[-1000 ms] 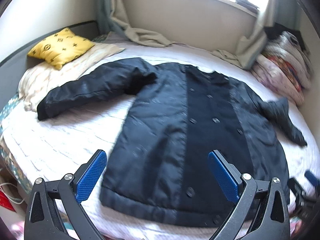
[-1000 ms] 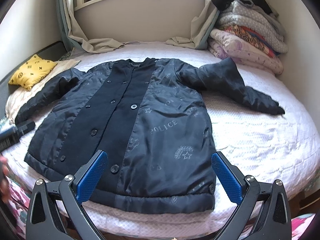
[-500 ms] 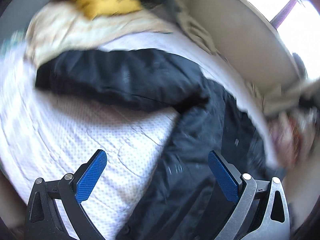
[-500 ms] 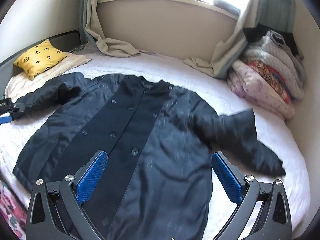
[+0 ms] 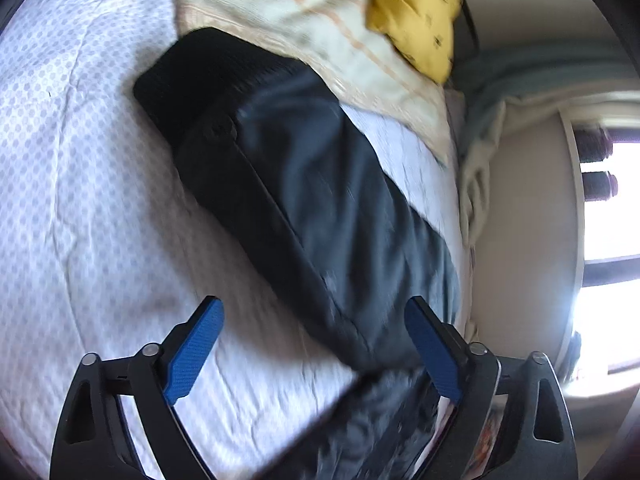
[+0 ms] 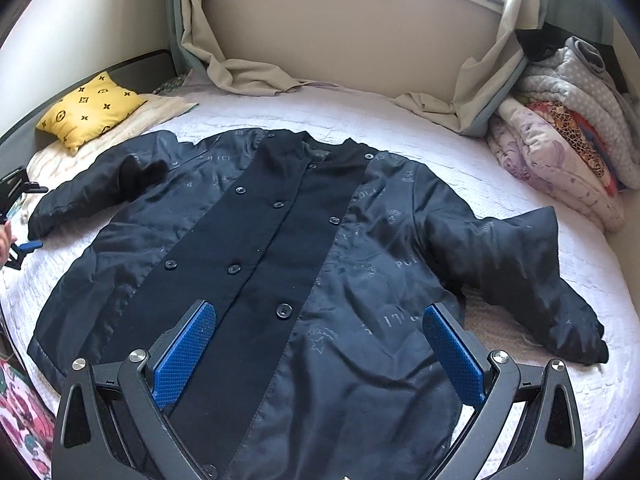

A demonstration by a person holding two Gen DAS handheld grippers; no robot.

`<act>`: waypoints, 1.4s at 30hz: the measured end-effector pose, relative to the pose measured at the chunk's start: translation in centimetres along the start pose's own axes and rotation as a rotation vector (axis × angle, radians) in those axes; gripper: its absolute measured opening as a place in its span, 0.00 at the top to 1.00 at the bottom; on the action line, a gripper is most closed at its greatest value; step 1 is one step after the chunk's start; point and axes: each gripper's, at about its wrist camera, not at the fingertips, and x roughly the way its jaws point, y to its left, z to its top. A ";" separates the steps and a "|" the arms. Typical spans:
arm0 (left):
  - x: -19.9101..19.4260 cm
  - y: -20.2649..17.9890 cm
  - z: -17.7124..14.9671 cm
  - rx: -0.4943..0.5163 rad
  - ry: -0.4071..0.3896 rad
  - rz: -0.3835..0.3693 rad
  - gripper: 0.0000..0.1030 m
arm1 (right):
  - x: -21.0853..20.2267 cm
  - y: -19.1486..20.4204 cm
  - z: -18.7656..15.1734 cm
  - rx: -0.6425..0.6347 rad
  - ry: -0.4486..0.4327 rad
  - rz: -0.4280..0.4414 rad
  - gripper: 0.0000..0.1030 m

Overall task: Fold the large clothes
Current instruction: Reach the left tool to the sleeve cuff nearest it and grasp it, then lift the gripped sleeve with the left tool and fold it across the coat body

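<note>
A large dark navy buttoned jacket (image 6: 304, 264) lies spread flat, front up, on the white bed (image 6: 520, 184), both sleeves out. My right gripper (image 6: 318, 344) is open and empty, hovering over the jacket's lower front. My left gripper (image 5: 314, 344) is open and empty, tilted, close above the jacket's left sleeve (image 5: 288, 184), whose black cuff (image 5: 180, 80) points away. The left gripper also shows at the left edge of the right wrist view (image 6: 18, 216), beside the left sleeve end (image 6: 60, 208).
A yellow patterned cushion (image 6: 90, 110) on a cream blanket (image 5: 304, 28) lies at the bed's left end. Folded quilts (image 6: 560, 152) are stacked at the right. Curtains (image 6: 248, 72) drape onto the bed below the window wall.
My left gripper has swung left and down, rolling, from the jacket's hem to close over the left sleeve. My right gripper has moved forward over the jacket. Both stay open.
</note>
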 end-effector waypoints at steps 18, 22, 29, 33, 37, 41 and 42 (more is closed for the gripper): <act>0.8 -1.1 2.7 0.032 -0.136 -0.101 0.82 | 2.5 -1.6 0.0 0.087 0.067 0.004 0.00; -0.7 -3.9 1.5 0.147 -0.192 -0.089 0.84 | 2.3 -1.5 0.1 0.088 0.062 0.006 0.00; -3.4 -12.1 -3.6 0.510 -0.332 -0.057 0.84 | 1.8 -1.8 0.2 0.094 0.047 -0.012 0.00; -4.3 -16.4 -7.7 0.661 -0.348 -0.084 0.84 | 1.6 -2.4 0.3 0.107 0.038 -0.030 0.00; -3.7 -20.2 -12.9 0.787 -0.311 -0.105 0.84 | 1.4 -3.0 0.4 0.123 0.032 -0.040 0.00; -0.9 -23.0 -18.7 0.894 -0.244 -0.100 0.84 | 1.3 -3.4 0.6 0.136 0.024 -0.047 0.00; -0.2 -23.2 -20.2 0.919 -0.228 -0.097 0.84 | 1.2 -3.5 0.7 0.138 0.021 -0.049 0.00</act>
